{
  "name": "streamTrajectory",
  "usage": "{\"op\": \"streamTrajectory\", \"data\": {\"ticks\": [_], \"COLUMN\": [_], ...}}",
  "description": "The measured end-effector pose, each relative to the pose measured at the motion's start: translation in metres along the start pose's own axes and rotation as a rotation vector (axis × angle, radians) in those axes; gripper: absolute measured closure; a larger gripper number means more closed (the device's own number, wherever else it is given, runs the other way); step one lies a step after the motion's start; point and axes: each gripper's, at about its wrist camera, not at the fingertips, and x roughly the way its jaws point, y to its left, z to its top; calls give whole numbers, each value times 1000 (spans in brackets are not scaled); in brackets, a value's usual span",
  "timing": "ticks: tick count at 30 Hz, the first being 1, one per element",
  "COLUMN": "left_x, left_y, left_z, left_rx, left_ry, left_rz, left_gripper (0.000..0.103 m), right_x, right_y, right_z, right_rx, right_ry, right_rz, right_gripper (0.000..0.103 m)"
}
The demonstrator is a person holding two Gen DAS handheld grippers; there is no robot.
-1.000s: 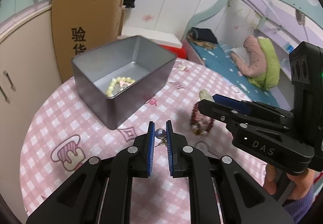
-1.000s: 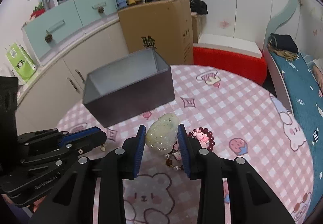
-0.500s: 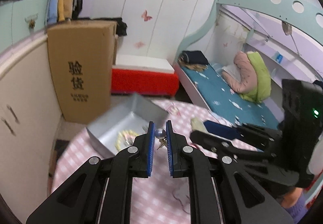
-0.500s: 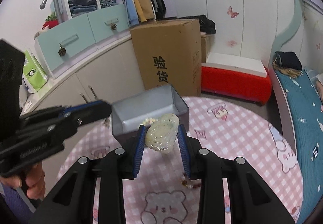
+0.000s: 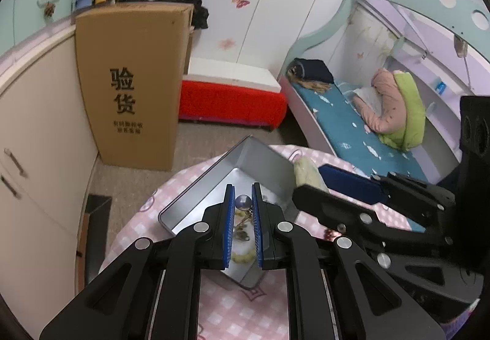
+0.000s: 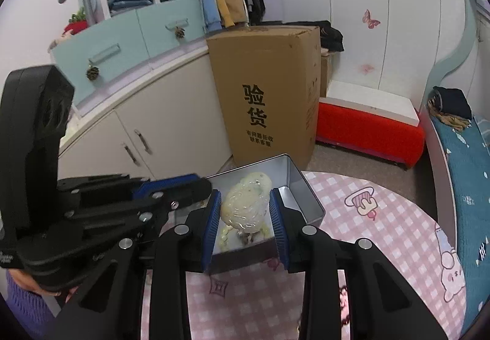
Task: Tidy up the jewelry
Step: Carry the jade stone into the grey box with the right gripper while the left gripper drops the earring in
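Both grippers risen, now over tin (image 5: pixel 214 183).

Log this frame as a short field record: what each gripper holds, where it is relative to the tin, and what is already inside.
left gripper: shut on a grey pearl earring, held above the open metal tin
right gripper: shut on a pale green jade pendant, also over the tin
tin contents: yellow-green bead bracelet on the floor, plus small pieces too unclear to name
surface: round table with pink checked cloth
release: neither item dropped yet
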Motion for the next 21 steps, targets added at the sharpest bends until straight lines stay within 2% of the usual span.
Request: {"op": "streamTrajectory", "data": {"ticks": [11, 17, 20, 21], "left_x": [18, 11, 6, 4], "left_y": [13, 16, 16, 18], "left_z": [-3, 0, 2, 2], "left_rx": [-28, -49, -59, -70], "left_ry": [26, 0, -21, -27], "left_rz": [-9, 6, 47, 60], "left_gripper": [89, 88, 74, 65], "right_x": [34, 38, 40, 41], "right_y": [-11, -9, -11, -12], "right_z": [0, 1, 2, 2], "right_rx": [24, 22, 31, 38], "right_ry": [63, 79, 86, 87], "right_rz": [-14, -9, -10, -8], "right_gripper": [71, 71, 71, 71]}}
